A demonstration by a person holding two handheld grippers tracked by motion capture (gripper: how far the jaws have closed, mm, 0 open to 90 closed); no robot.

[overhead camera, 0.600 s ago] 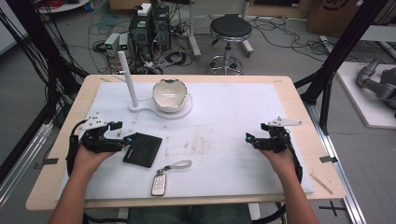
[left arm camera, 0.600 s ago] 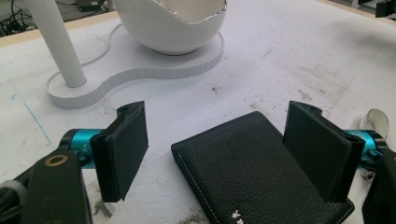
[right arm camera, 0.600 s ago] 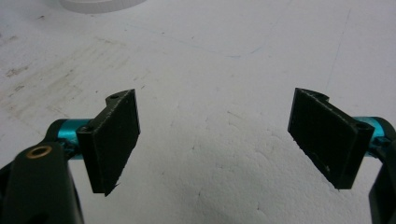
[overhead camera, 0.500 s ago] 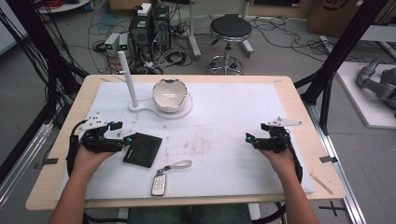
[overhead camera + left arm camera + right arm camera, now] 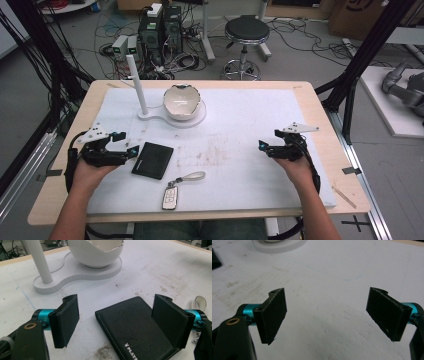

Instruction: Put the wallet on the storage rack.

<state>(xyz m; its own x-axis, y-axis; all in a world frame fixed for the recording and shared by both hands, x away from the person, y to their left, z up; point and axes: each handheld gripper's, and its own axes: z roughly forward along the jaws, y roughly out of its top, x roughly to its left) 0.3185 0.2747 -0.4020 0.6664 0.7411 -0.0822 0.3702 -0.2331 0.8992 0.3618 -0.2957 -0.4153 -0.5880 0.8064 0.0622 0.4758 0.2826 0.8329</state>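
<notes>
Black leather wallet [image 5: 152, 160], flat on the tabletop [image 5: 250, 130] just beside the gaping, empty left claw [image 5: 131, 149] from above, half between its jaws up close [image 5: 135, 330], may skid or slip an edge-on pinch; right claw [image 5: 327, 315], likewise wide and empty, idles well apart.

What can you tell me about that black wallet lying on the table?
The wallet is black, of grained material that looks like leather, with pale stitching along its edge and small white lettering near one corner. It is folded shut and lies flat on the white table cover, slightly askew. The left claw is open right beside it, with the wallet partly between the jaws; the pads do not press on it. A key fob with a strap lies close by, apart from it.
</notes>
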